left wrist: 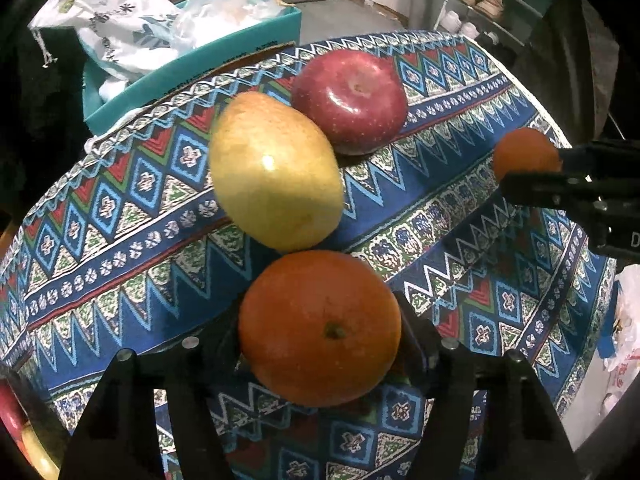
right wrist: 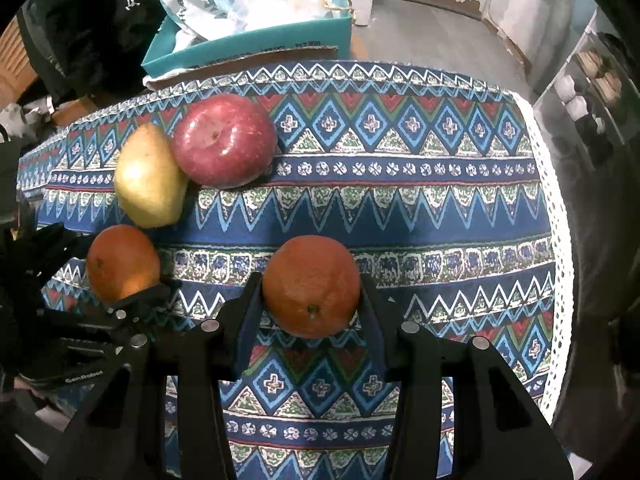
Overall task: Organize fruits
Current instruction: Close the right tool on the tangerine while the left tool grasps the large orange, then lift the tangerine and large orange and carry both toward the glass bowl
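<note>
An orange (left wrist: 320, 328) sits on the patterned tablecloth (left wrist: 120, 220) between the fingers of my left gripper (left wrist: 320, 320), whose pads press on both its sides. Just beyond it lie a yellow pear (left wrist: 276, 176) and a red apple (left wrist: 350, 100), touching each other. My right gripper (right wrist: 312, 292) is shut on a second orange (right wrist: 312, 286) resting on the cloth (right wrist: 400, 200). In the right wrist view the left gripper (right wrist: 120, 266) and its orange (right wrist: 122, 264) show at the left, below the pear (right wrist: 148, 180) and apple (right wrist: 224, 140).
A teal box (left wrist: 192, 72) stuffed with bags stands past the table's far edge. A shoe rack (right wrist: 592, 92) stands to the right. More fruit (left wrist: 16, 432) peeks in at the bottom left, and a white plastic bag (left wrist: 624, 340) hangs off the right edge.
</note>
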Tool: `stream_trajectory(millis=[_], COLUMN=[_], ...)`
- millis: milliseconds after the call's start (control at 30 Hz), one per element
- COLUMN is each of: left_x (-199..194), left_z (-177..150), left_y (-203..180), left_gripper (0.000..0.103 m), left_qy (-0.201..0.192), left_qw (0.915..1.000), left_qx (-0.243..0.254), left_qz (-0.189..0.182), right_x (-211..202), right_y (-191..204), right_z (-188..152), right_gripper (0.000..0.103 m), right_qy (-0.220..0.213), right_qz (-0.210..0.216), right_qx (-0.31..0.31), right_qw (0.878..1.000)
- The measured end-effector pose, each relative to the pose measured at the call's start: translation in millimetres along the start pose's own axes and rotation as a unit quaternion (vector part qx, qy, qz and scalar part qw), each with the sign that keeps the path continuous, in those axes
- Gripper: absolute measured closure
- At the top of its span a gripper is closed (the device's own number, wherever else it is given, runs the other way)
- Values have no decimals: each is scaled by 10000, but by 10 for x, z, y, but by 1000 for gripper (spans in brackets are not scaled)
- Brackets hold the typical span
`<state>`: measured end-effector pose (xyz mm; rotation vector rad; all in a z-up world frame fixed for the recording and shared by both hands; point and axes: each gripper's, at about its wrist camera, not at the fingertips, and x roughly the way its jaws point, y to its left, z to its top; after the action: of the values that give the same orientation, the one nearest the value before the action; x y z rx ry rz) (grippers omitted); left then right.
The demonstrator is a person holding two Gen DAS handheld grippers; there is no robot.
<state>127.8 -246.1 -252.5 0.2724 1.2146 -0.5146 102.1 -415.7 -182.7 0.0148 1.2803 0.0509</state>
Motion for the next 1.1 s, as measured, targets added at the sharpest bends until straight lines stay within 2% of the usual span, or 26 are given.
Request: stream_trajectory(millis=[567,1100], left_x=[-887,-1766], left_z=[10,-106], left_y=[27,101], left_gripper=[33,33], left_qy=[-1010,-1759], left_qw=[9945,9840], left_qx=[4,-83], left_qz=[278,259], right_x=[-500,-1240], right_y=[254,604], right_z=[120,79], right_gripper=[58,58], right_qy=[-668,-1413], right_qz=[130,138], right_qx=[-224,-606], right_qw=[9974,9880])
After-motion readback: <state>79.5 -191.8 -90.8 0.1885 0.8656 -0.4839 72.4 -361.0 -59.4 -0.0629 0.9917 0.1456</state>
